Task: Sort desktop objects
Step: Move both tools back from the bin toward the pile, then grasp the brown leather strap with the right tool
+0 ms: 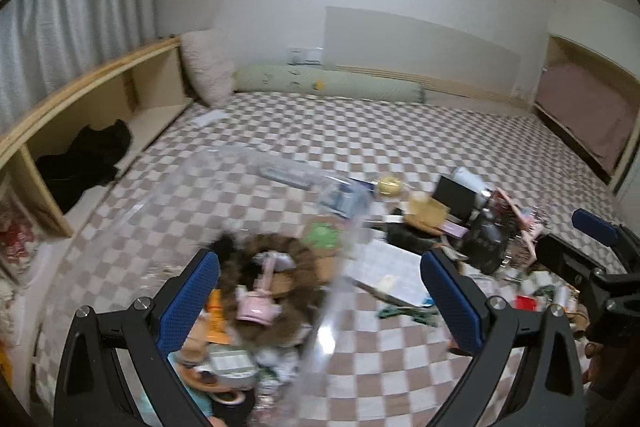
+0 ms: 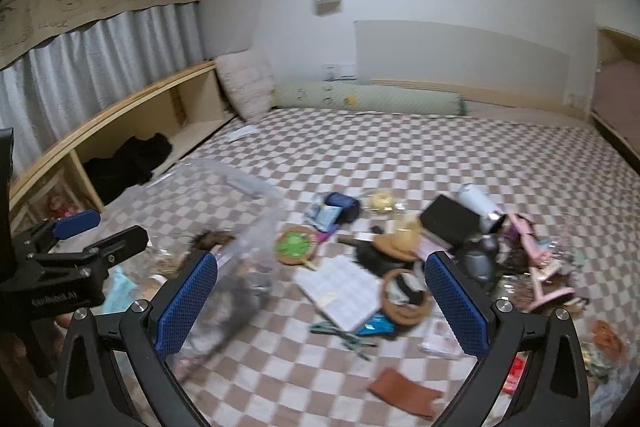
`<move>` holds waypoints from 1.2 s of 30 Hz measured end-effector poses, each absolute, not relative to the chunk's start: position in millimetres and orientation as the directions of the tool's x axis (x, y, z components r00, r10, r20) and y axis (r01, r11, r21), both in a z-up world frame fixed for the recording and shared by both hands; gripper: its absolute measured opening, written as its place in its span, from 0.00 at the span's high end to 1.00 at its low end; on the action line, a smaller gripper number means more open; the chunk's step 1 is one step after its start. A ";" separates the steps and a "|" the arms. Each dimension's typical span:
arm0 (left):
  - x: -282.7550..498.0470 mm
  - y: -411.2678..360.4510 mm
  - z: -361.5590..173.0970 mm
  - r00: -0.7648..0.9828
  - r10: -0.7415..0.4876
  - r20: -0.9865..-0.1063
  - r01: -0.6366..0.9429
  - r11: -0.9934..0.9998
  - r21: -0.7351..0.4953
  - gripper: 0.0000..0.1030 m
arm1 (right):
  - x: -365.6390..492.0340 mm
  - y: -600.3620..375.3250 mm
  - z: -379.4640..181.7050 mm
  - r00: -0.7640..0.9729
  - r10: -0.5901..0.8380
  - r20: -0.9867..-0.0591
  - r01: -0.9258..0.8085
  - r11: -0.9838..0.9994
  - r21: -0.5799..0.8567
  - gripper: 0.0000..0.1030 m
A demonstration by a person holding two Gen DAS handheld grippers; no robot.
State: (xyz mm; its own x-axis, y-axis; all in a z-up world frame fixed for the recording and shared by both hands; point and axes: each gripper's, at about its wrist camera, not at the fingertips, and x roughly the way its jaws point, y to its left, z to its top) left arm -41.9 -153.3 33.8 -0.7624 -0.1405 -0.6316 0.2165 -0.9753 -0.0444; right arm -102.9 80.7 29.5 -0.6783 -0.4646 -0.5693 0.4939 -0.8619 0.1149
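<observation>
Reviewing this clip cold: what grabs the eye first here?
A clutter pile sprawls over the checkered bedspread, right of centre. A clear plastic bin, already holding furry and pink items, sits under the open left gripper. The right gripper hovers open and empty.

The checkered bed cover (image 2: 360, 147) carries 1 clear plastic bin (image 2: 240, 203), 1 green round fan (image 2: 294, 245), 1 open notebook (image 2: 344, 291), 1 brown wallet (image 2: 404, 395) and 1 black box (image 2: 448, 221). 2 pillows stand behind: 1 white pillow (image 2: 246, 87), 1 green bolster (image 2: 368, 99).
</observation>
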 end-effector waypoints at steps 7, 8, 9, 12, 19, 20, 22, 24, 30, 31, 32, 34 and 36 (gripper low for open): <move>-63.7 -105.4 19.0 -0.769 -0.062 -0.636 0.116 -0.992 -0.043 0.01 | -114.0 131.2 9.0 -0.701 -0.386 -0.600 0.433 -0.899 0.073 0.00; -67.0 -99.9 16.3 -0.767 -0.055 -0.640 0.106 -0.993 -0.042 0.01 | -115.4 135.9 6.4 -0.701 -0.379 -0.605 0.425 -0.902 0.072 0.00; -70.4 -94.4 13.6 -0.764 -0.048 -0.644 0.096 -0.995 -0.041 0.01 | -117.9 142.8 2.9 -0.700 -0.366 -0.613 0.413 -0.908 0.070 0.00; -79.8 -81.7 5.2 -0.755 -0.034 -0.654 0.086 -0.995 -0.048 0.02 | -124.7 160.9 -7.1 -0.700 -0.321 -0.638 0.378 -0.924 0.051 0.00; -102.7 -65.1 -24.8 -0.722 0.011 -0.691 0.076 -0.993 -0.095 0.02 | -134.1 190.1 -33.0 -0.678 -0.235 -0.696 0.334 -0.942 -0.007 0.00; -106.4 -62.4 -29.6 -0.719 0.017 -0.695 0.073 -0.992 -0.100 0.02 | -134.7 192.3 -36.9 -0.675 -0.224 -0.703 0.332 -0.943 -0.019 0.00; -113.5 -57.5 -39.3 -0.707 0.031 -0.707 0.065 -0.992 -0.109 0.02 | -134.5 194.0 -45.2 -0.679 -0.189 -0.710 0.328 -0.943 -0.062 0.00; -120.8 -51.4 -50.1 -0.697 0.032 -0.716 0.063 -0.992 -0.105 0.02 | -135.7 193.7 -54.0 -0.672 -0.171 -0.721 0.335 -0.938 -0.090 0.00; -129.7 -39.2 -88.8 -0.675 0.038 -0.737 0.052 -0.994 -0.098 0.02 | -141.5 191.0 -90.5 -0.606 -0.150 -0.781 0.371 -0.922 -0.111 0.00; -132.0 -36.8 -96.7 -0.664 0.033 -0.747 0.041 -0.996 -0.081 0.02 | -142.2 190.5 -97.5 -0.596 -0.145 -0.790 0.378 -0.918 -0.117 0.00; -133.4 -35.6 -100.6 -0.660 0.031 -0.751 0.032 -0.997 -0.069 0.02 | -143.0 190.2 -104.5 -0.584 -0.141 -0.800 0.386 -0.914 -0.121 0.00; -135.7 -34.1 -106.4 -0.665 0.021 -0.746 0.018 -0.999 -0.044 0.02 | -143.5 189.4 -115.7 -0.567 -0.131 -0.813 0.399 -0.907 -0.132 0.00; -138.2 -32.7 -112.0 -0.663 0.020 -0.748 0.012 -0.999 -0.038 0.02 | -143.2 188.3 -125.7 -0.556 -0.121 -0.822 0.415 -0.898 -0.148 0.00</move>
State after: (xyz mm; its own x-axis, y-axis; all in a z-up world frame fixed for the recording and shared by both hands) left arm -138.2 -32.7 -112.0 -0.6635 0.0202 -0.7479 0.0123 -0.9992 -0.0379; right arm -143.2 188.3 -125.7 -0.5561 -0.1212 -0.8222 0.4146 -0.8979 -0.1480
